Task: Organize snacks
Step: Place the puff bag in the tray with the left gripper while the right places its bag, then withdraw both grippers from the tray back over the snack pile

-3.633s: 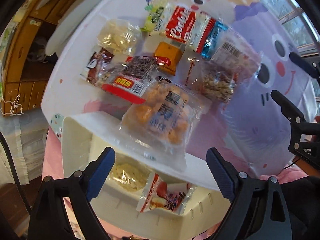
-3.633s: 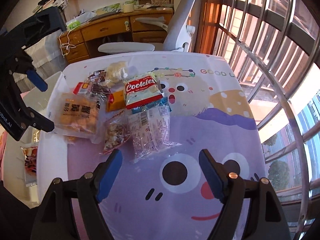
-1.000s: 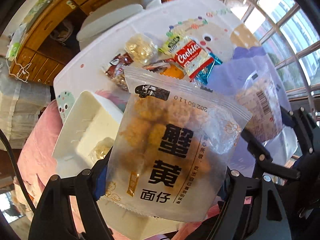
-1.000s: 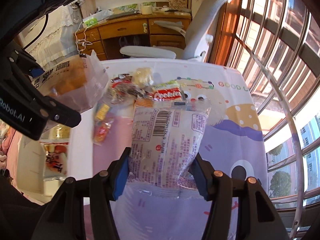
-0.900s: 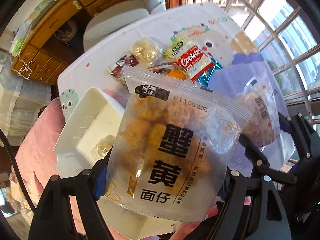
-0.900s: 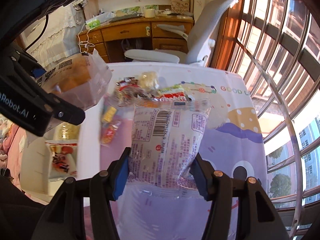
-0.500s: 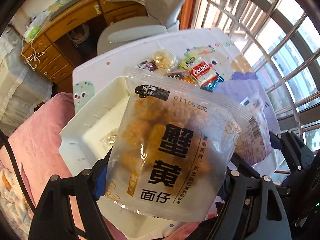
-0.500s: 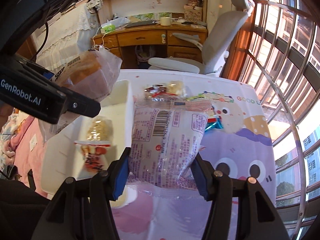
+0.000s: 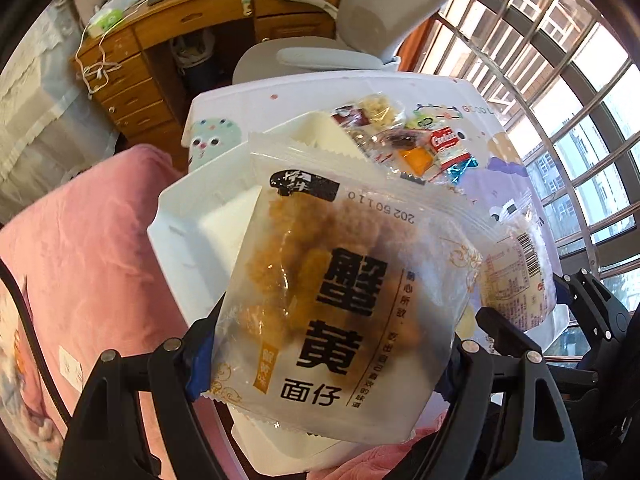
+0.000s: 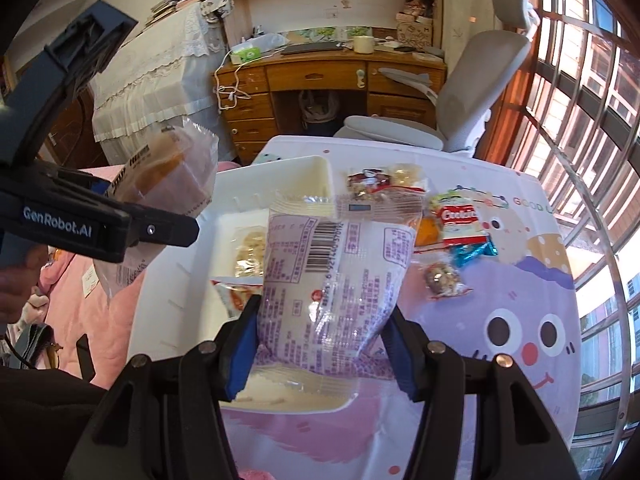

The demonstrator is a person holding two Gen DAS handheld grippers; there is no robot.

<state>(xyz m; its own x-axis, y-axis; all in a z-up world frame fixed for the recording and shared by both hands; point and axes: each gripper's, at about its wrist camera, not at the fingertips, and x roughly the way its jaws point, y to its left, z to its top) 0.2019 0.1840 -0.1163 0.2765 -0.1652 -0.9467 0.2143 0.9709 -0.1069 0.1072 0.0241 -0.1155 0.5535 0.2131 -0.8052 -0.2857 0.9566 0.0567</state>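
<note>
Left wrist view shows my left tool (image 9: 324, 354) clamped on the wide sides of a clear bag of orange fried snacks (image 9: 340, 280), hanging above the white bin (image 9: 180, 240) that sits at the near edge of the bench (image 9: 280, 96). My right tool (image 10: 320, 344) is clamped on a white packet with a barcode (image 10: 336, 276), held over the bin's right-hand side. Two packets lie in the bin already: a pale crumbly one (image 10: 249, 252) and a red-and-white one (image 10: 232, 296) nearer me. The other snacks, among them a red cookie pack (image 10: 460, 220), lie loose on the bench beyond the bin.

I judge this the carry-and-drop step, with both bags nearly over the bin. Next I need to lower each one inside the walls and let my jaws part, one at a time so they don't collide.
</note>
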